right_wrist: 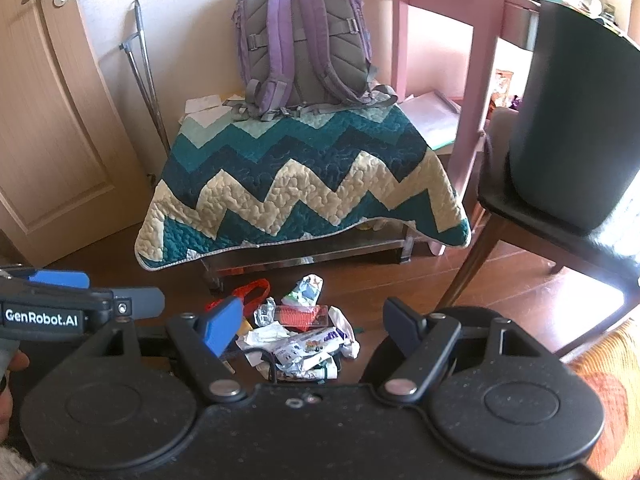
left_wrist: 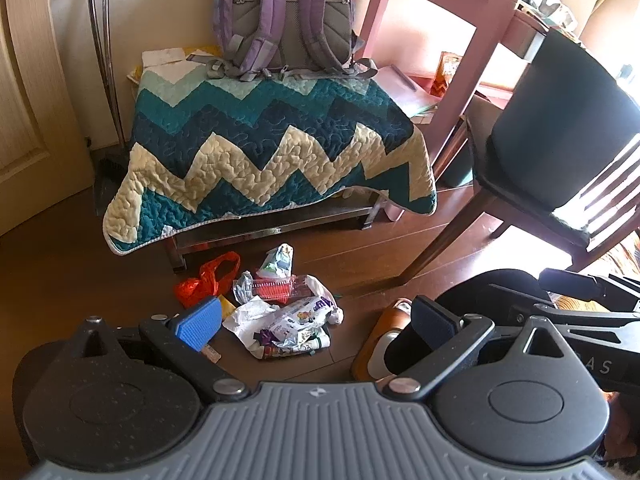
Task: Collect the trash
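Both grippers hovered wide apart over a trash pile on the wooden floor.

The left gripper (left_wrist: 320, 320) and right gripper (right_wrist: 316, 324) each held nothing, fingers spread. The trash pile (left_wrist: 286, 320) of crumpled wrappers, a clear plastic box (left_wrist: 278, 288) and an orange plastic bag (left_wrist: 208, 282) lay on the floor (left_wrist: 100, 280) just before a bench draped in a zigzag quilt (left_wrist: 260, 152), a purple backpack (left_wrist: 284, 20) standing on top. A dark chair (left_wrist: 560, 152) stood to the right.
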Motion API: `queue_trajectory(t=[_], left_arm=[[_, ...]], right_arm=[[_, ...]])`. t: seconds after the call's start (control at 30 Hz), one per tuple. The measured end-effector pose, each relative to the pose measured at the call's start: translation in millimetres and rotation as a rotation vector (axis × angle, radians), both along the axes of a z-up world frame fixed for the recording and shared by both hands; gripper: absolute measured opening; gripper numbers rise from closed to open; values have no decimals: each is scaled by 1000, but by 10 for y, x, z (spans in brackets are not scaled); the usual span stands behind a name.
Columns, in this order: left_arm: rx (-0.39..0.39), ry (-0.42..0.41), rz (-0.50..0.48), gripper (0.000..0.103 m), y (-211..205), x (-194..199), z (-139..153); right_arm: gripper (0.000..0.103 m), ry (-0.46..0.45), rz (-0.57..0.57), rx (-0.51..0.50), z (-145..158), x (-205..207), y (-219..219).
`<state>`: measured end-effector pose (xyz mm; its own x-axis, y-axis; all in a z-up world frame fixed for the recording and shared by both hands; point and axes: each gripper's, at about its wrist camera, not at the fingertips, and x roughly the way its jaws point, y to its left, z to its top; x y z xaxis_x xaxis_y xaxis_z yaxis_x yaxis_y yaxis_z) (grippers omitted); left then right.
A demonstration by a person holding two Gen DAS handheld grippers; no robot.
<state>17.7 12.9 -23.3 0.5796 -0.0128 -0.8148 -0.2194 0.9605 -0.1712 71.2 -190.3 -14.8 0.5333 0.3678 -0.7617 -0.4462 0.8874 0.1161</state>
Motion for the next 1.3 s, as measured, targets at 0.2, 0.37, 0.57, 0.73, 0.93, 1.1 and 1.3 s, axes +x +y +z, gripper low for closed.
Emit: queue_trajectory(t=[0.2,0.37,0.57,0.73,0.93,1.1,1.3], left_arm=[[26,-37,64,101,254,225,-168],[71,-32,125,101,657,537,-440],[0,68,234,101,1222,971,-1001],[-87,176,266,101,1406,1326,-1657],[74,260,62,101,1300,1787,-2397],[143,322,-202,101,1193,2156,-3002],[248,322,-492,101,1011,2437,-3622]], right_arm=[[77,-46,19,9,-164,307,142],[77,20,1,19,-559,817,258],[77,95,64,-27,-1162,1315,530],[77,231,41,-79,-1785,1742,859],[77,369,34,-146,-2594,2069,1213],[75,579,-73,-188,-3298,2237,1262],[75,745,-203,-189,-4040,2396,1307]])
